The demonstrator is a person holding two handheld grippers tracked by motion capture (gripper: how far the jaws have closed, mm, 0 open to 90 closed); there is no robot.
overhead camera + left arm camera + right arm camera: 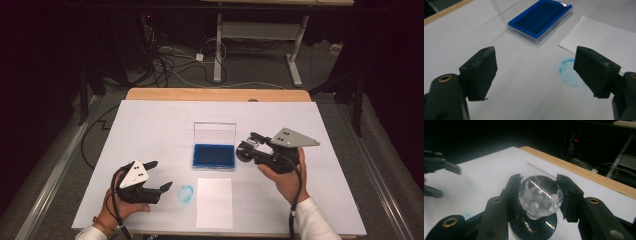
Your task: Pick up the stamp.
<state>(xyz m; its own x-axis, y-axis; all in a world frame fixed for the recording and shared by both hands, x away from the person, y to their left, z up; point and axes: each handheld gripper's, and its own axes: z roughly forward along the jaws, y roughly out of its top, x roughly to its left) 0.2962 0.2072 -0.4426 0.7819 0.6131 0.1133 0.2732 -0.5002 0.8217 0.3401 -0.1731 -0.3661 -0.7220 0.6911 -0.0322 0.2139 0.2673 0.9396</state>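
An open ink pad with a deep blue cushion and a clear lid standing up behind it lies mid-table. My right gripper is shut on a round stamp with a clear faceted knob and a black base, held just right of the pad and above the table. My left gripper stands open near the front left, nothing between its jaws. A faint blue round stamp mark sits on the white sheet beside a smaller white paper.
A large white sheet covers the wooden table, whose far edge shows bare. Beyond the table are a desk frame and cables on the floor. Dark surroundings lie on both sides.
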